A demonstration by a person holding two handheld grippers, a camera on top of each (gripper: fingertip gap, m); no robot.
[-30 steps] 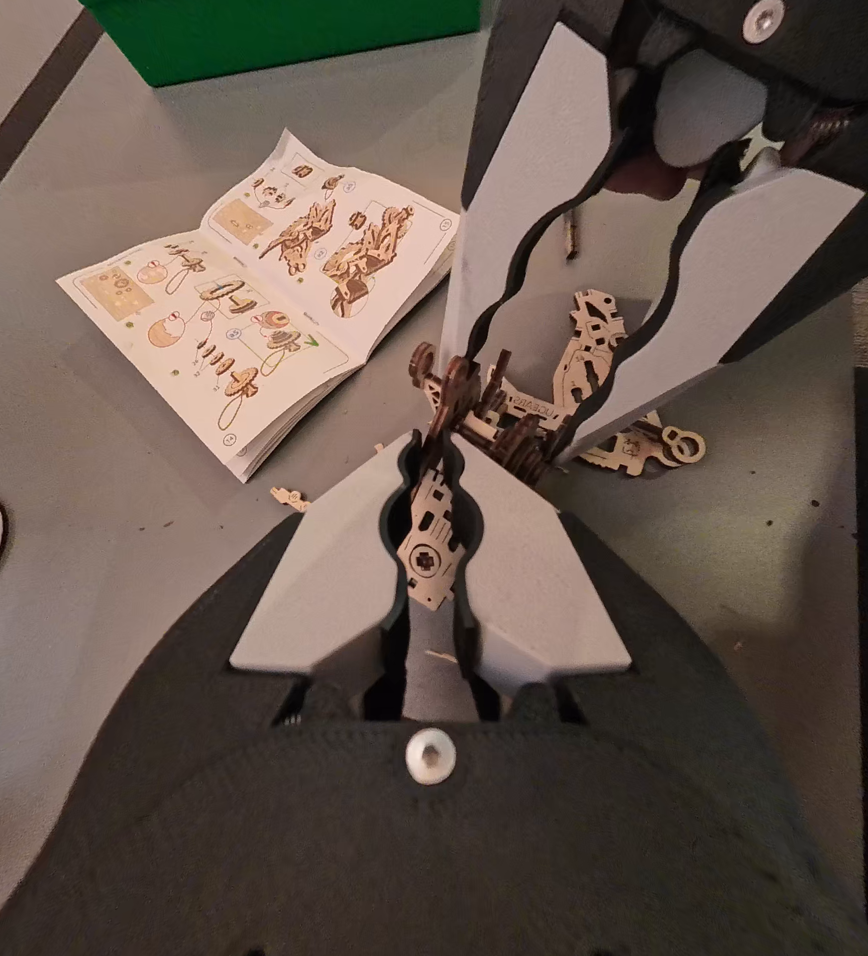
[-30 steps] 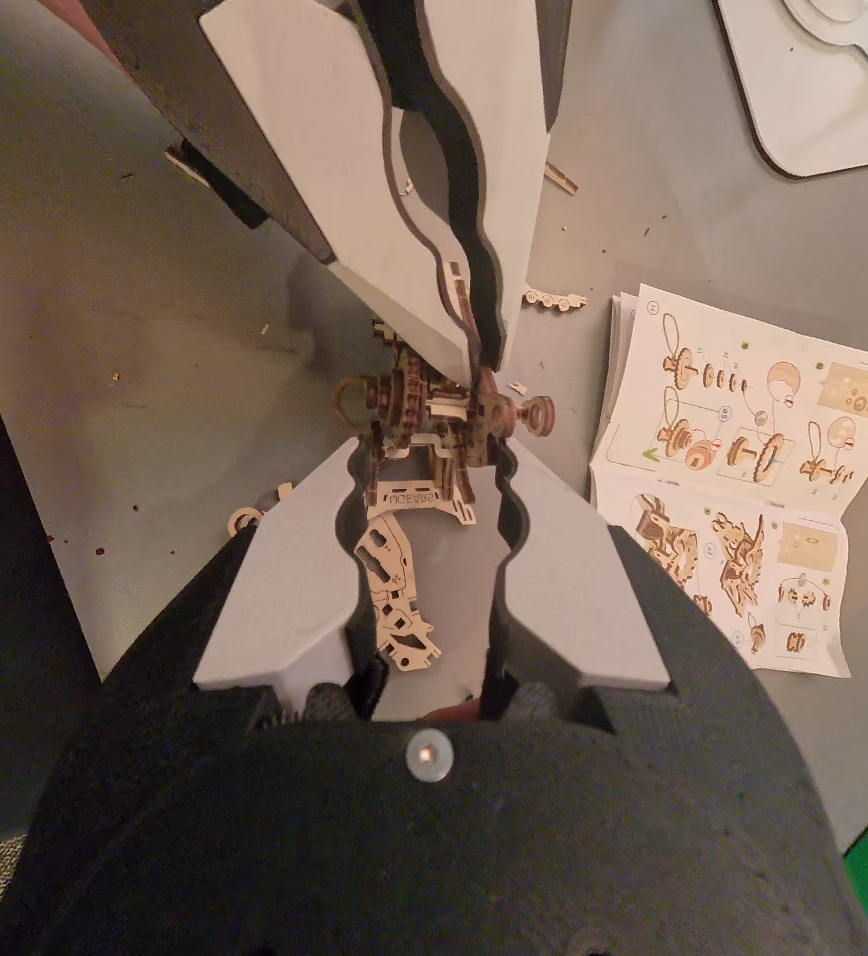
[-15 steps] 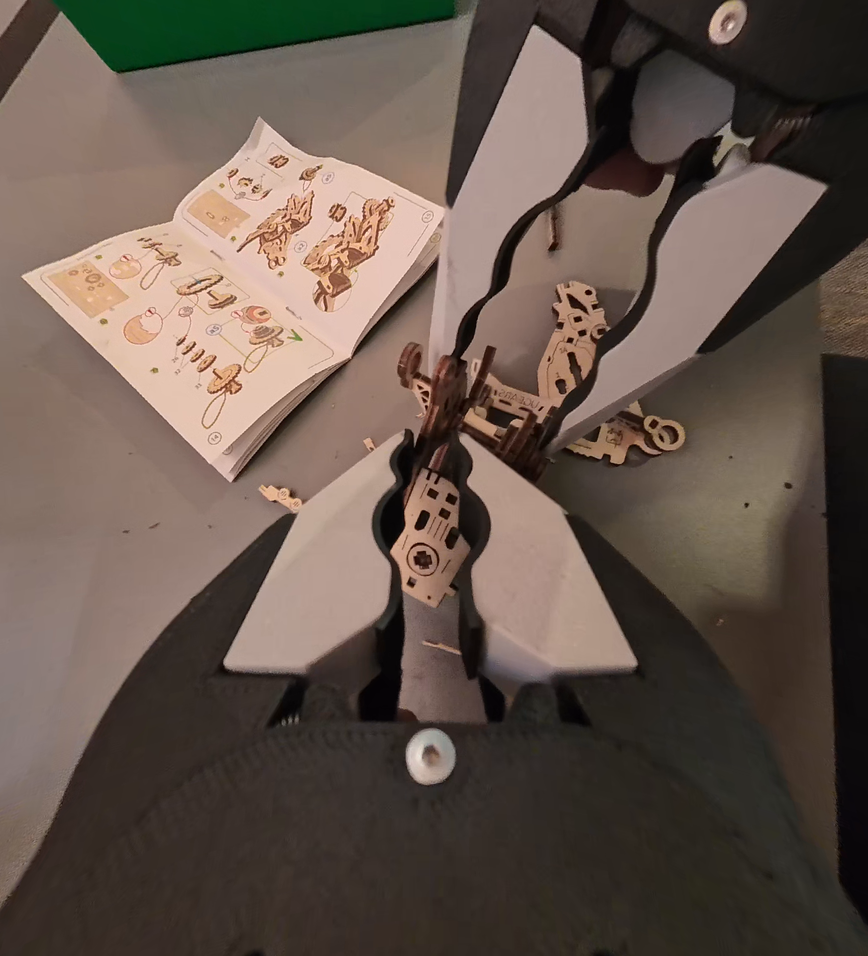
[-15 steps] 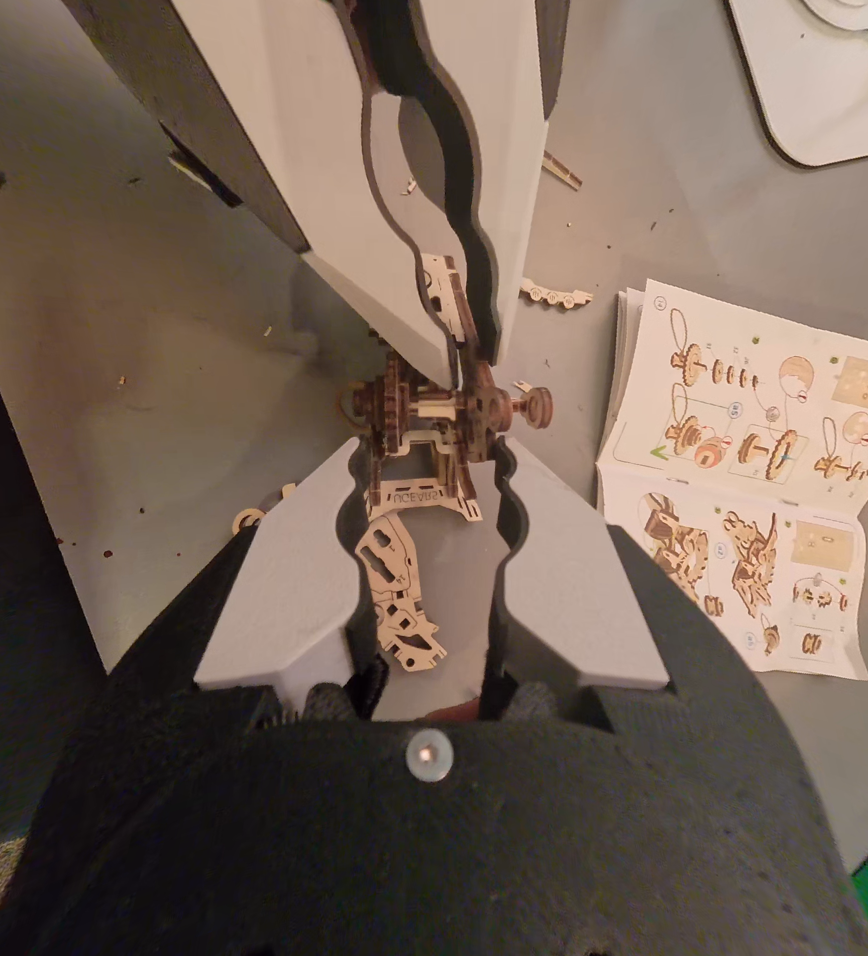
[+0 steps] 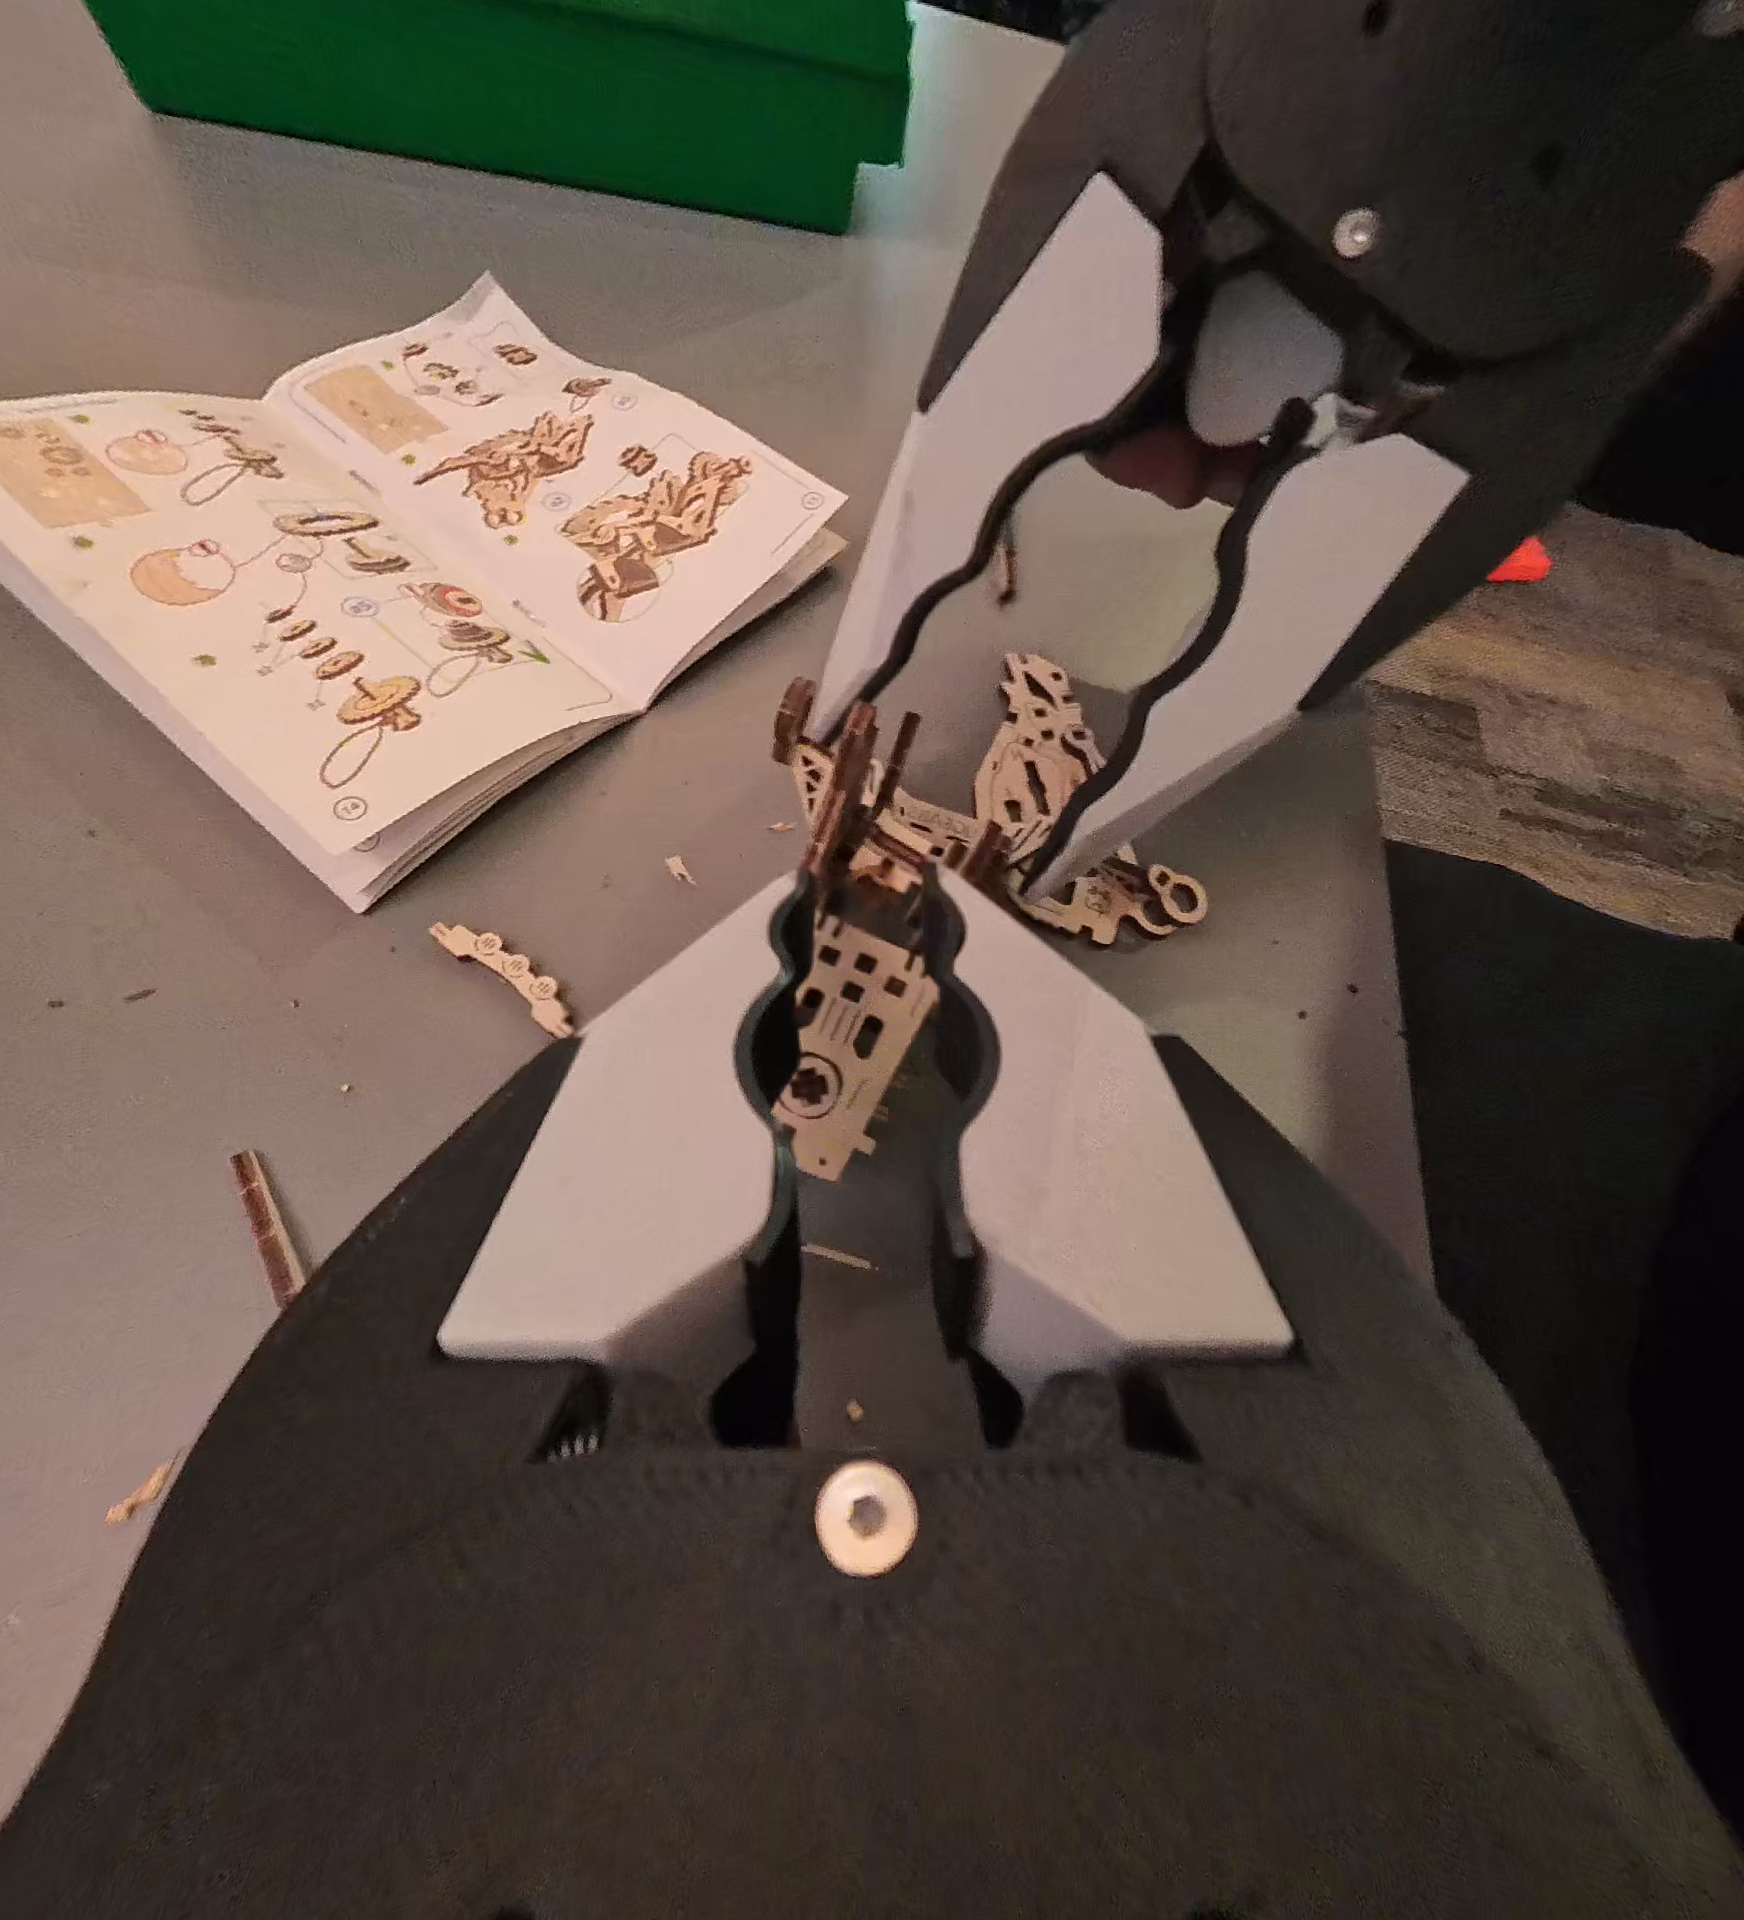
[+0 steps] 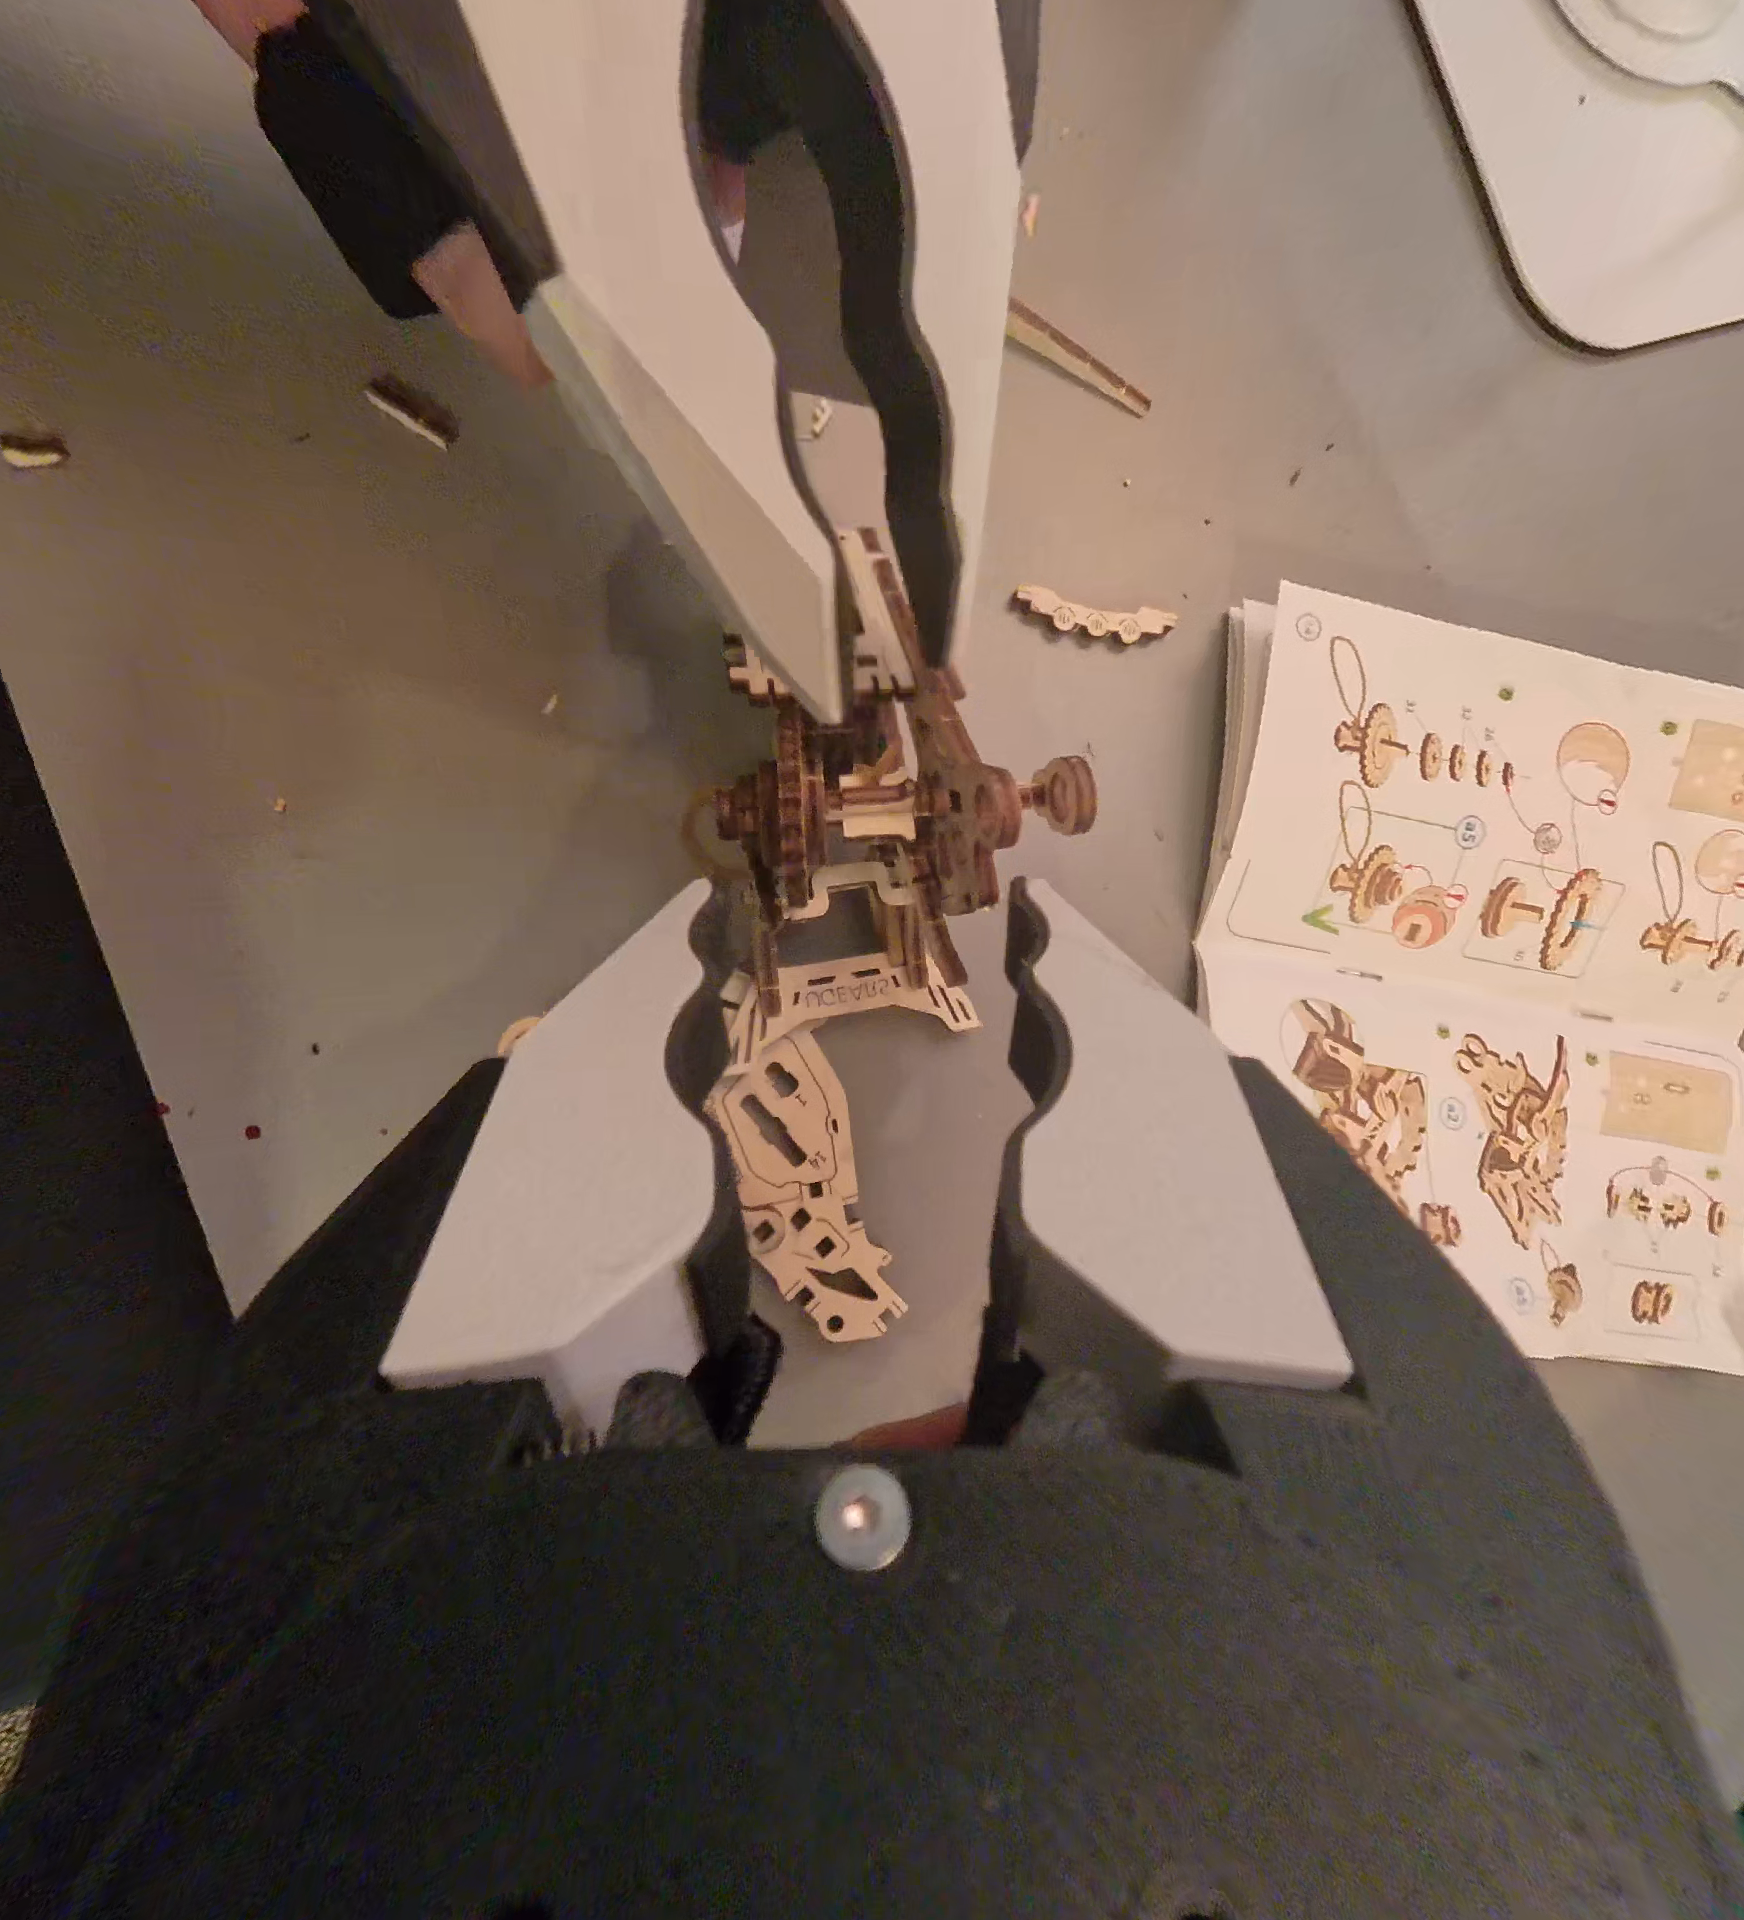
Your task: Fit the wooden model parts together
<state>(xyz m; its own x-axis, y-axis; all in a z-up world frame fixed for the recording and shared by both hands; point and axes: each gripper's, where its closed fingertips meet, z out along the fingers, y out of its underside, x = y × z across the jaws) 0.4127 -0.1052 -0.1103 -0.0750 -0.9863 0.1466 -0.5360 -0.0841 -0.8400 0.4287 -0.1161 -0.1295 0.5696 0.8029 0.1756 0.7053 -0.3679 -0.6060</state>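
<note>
The wooden model (image 6: 847, 831), dark gears on a pale frame, stands on the grey table (image 6: 328, 727); it also shows in the left wrist view (image 5: 889, 810). My right gripper (image 6: 863, 904) has its jaws wide, with the fingertips against the two sides of the model. It reaches in from the top right in the left wrist view (image 5: 935, 805). My left gripper (image 5: 863, 894) is shut on a pale flat wooden panel (image 5: 847, 1029). It holds the panel's far end against the top of the model. From the right wrist view the left gripper (image 6: 889, 675) comes down from above.
An open instruction booklet (image 5: 380, 582) lies left of the model; it also shows in the right wrist view (image 6: 1512, 935). A green box (image 5: 535, 94) stands at the back. There is a white board (image 6: 1626, 156), loose wooden bits (image 5: 504, 977) (image 6: 1096, 623), and a stick (image 5: 265, 1226). The table edge (image 5: 1387, 1039) is close on the right. Left and right tips are no more than a few centimetres apart. About 12 cm separates my left fingertips from the stick (image 5: 265, 1226). Look for it in the right wrist view (image 6: 1097, 367) too.
My left gripper has drawn back and tilted a little with the panel, and more of the panel now shows above the model. The right gripper and the model have stayed put.
</note>
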